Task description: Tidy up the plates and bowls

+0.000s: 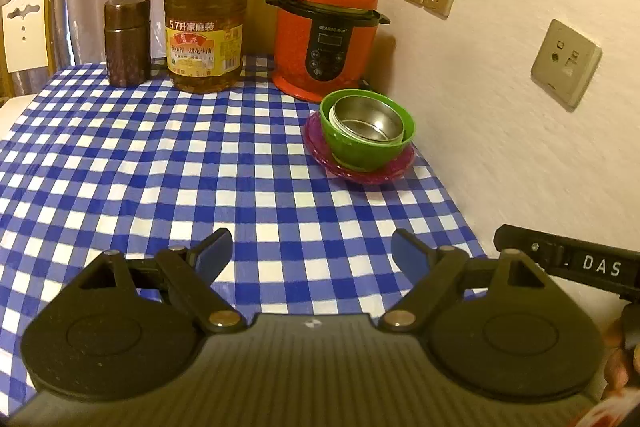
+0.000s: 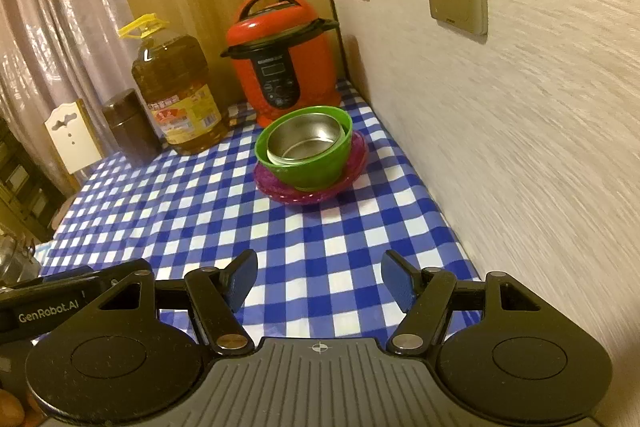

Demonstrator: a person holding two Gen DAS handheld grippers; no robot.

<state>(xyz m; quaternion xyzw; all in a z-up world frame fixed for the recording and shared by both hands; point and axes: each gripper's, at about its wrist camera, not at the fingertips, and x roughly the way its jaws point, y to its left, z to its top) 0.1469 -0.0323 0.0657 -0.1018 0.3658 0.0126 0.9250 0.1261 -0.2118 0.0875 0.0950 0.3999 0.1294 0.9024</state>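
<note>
A steel bowl point(image 1: 368, 125) point(image 2: 306, 143) sits tilted inside a green bowl point(image 1: 366, 147) point(image 2: 312, 167), and both rest on a magenta plate point(image 1: 320, 143) point(image 2: 276, 187) near the wall on the blue checked tablecloth point(image 1: 160, 167) point(image 2: 200, 207). My left gripper point(image 1: 312, 251) hovers well short of the stack, jaws wide apart with nothing between them. My right gripper point(image 2: 319, 277) is likewise open and empty, over the cloth in front of the stack. In the left wrist view the right gripper's body point(image 1: 580, 263) shows at the right edge.
A red pressure cooker point(image 1: 326, 31) point(image 2: 282, 59) stands in the back corner, with a big oil bottle point(image 1: 204, 19) point(image 2: 176, 87) and a brown canister point(image 1: 127, 41) point(image 2: 128, 125) to its left. A wall point(image 1: 520, 107) point(image 2: 520, 147) with sockets borders the table's right side.
</note>
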